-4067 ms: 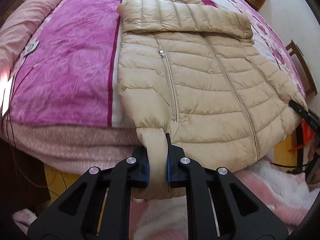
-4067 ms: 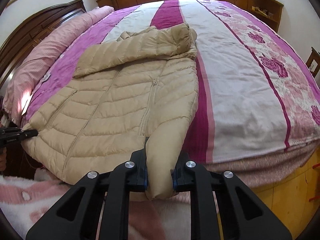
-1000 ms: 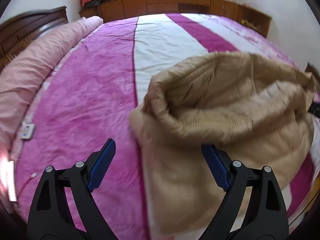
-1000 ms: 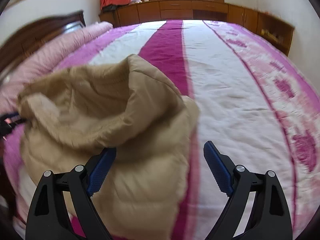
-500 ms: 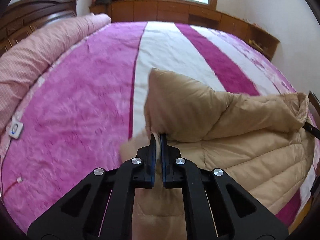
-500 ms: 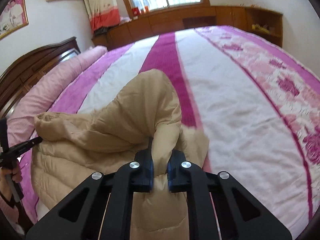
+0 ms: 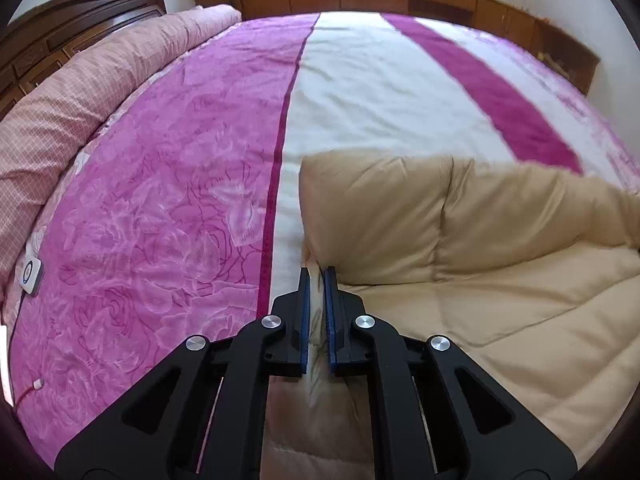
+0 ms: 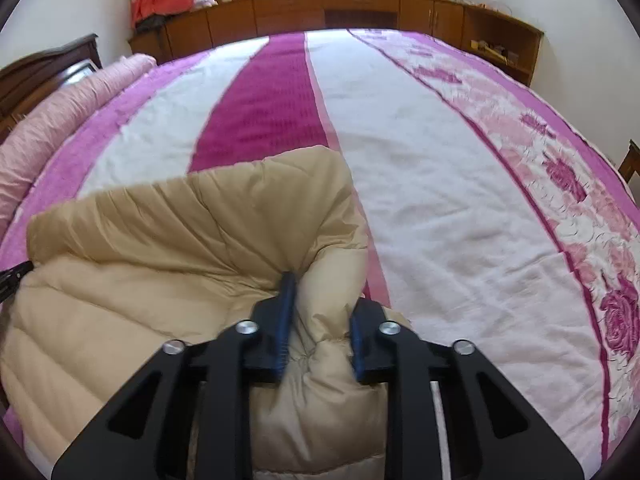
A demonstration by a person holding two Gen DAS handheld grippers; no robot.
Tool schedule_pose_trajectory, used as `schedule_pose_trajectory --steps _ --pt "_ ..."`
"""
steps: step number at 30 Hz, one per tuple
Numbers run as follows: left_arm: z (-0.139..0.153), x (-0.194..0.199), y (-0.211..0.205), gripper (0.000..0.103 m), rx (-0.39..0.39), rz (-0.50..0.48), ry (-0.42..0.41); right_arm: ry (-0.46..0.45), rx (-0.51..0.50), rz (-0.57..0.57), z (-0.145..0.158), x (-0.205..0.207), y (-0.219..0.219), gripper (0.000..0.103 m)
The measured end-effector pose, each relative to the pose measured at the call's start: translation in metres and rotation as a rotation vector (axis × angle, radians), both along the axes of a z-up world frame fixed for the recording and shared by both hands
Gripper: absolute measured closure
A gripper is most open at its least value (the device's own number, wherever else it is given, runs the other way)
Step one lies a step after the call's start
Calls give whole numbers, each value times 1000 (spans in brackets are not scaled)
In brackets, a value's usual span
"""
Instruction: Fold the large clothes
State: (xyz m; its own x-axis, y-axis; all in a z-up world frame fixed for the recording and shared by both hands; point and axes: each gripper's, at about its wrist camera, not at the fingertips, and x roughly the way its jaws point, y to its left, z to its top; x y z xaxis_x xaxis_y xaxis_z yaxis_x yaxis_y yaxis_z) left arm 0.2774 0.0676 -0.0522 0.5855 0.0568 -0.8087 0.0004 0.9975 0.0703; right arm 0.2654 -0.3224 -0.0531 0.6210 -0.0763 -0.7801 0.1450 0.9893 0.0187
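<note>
A beige quilted puffer jacket (image 7: 480, 264) lies folded over on the bed, its lining side up. My left gripper (image 7: 319, 276) is shut on a thin edge of the jacket at its left corner. In the right wrist view the same jacket (image 8: 160, 280) fills the lower left. My right gripper (image 8: 320, 304) holds a thick bunch of the jacket's right corner between its blue pads, the jaws a little apart around the padding. The left gripper's tip (image 8: 16, 274) shows at the far left edge.
The bed cover (image 7: 160, 200) has pink, white and magenta stripes (image 8: 440, 180). A rolled pink quilt (image 7: 80, 92) lies along the dark headboard. A small white controller (image 7: 30, 276) sits at the left. Wooden cabinets (image 8: 360, 8) line the far wall.
Both grippers have lowered the gripped jacket corners toward the bed, flattening the fold. My right gripper's jaws have widened somewhat around the fabric.
</note>
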Motion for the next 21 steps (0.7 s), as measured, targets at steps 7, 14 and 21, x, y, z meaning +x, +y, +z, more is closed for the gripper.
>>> schedule_pose_trajectory --steps 7,14,21 --pt "-7 7 6 92 -22 29 17 8 2 -8 -12 7 0 67" --pt "21 -17 25 63 -88 17 -2 -34 66 -14 14 -15 -9 33" --pt "40 -64 40 30 -118 -34 -22 -30 73 45 37 -56 -8 22"
